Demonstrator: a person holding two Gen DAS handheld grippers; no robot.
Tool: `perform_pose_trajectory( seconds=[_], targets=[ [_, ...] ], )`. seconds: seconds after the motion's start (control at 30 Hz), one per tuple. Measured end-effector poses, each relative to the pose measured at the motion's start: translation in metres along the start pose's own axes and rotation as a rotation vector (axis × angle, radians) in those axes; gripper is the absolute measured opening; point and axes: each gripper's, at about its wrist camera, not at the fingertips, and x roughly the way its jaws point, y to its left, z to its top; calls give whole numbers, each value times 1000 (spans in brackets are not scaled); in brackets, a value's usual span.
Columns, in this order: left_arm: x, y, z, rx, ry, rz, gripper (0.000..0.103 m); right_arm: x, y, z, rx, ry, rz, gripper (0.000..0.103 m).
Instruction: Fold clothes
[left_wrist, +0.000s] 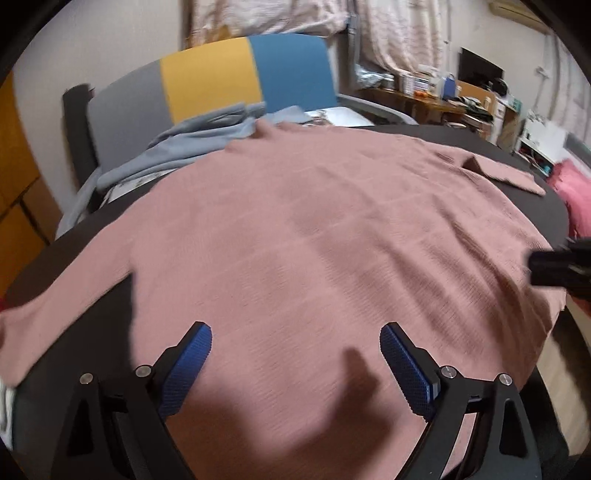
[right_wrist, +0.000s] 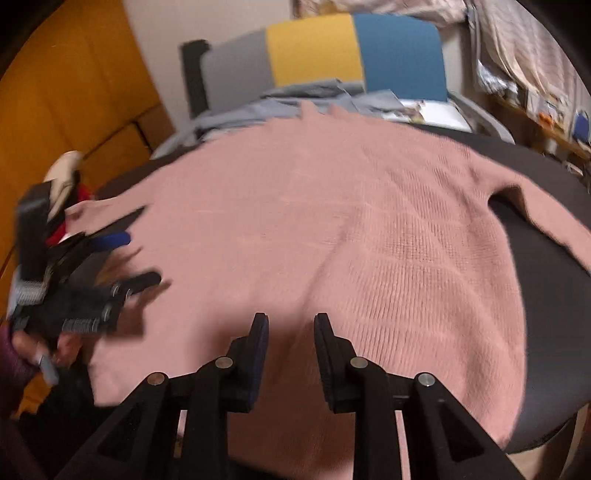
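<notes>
The pink knit sweater (left_wrist: 314, 229) lay spread flat over the dark round table (right_wrist: 546, 306), covering most of it, one sleeve (right_wrist: 546, 218) lying toward the table's edge. My left gripper (left_wrist: 295, 354) hovered above the sweater's near hem, fingers wide apart, holding nothing. My right gripper (right_wrist: 290, 343) stood over the same hem, its fingers narrowly parted, also empty. Grey-blue clothing (left_wrist: 192, 144) lay beyond the table on a chair (left_wrist: 207, 77).

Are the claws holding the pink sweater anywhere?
No. Both the left claw and right claw hang open above the pink sweater, gripping nothing.
</notes>
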Motion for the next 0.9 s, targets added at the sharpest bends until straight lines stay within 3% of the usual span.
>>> perform_pose_trajectory(
  seconds=[0.13,0.3,0.37,0.47,0.53,0.67,0.8,0.9],
  targets=[
    [12,-17,-3,84,-1,20,95,13,-3,-9,-25,20,-58,24],
    [2,13,-25,-17,-3,-53,101,-10,-32,-42,30,-50,-111,22],
    [2,24,-31,-55,1,-84,103,-20,-46,-56,59,-77,-132,15],
    [-1,29,-28,-77,13,-124,103,-29,-54,-54,130,-95,-83,15],
    [-5,29,-20,-85,11,-130,102,-37,-52,-47,167,-130,-39,22],
    [-16,30,9,-99,-67,-90,102,-35,-61,-18,202,-191,-62,26],
    [8,32,16,-88,-37,24,102,-2,-80,14,156,-125,-108,26],
    [24,37,14,-91,-27,86,103,23,-96,24,90,-36,-194,23]
  ],
)
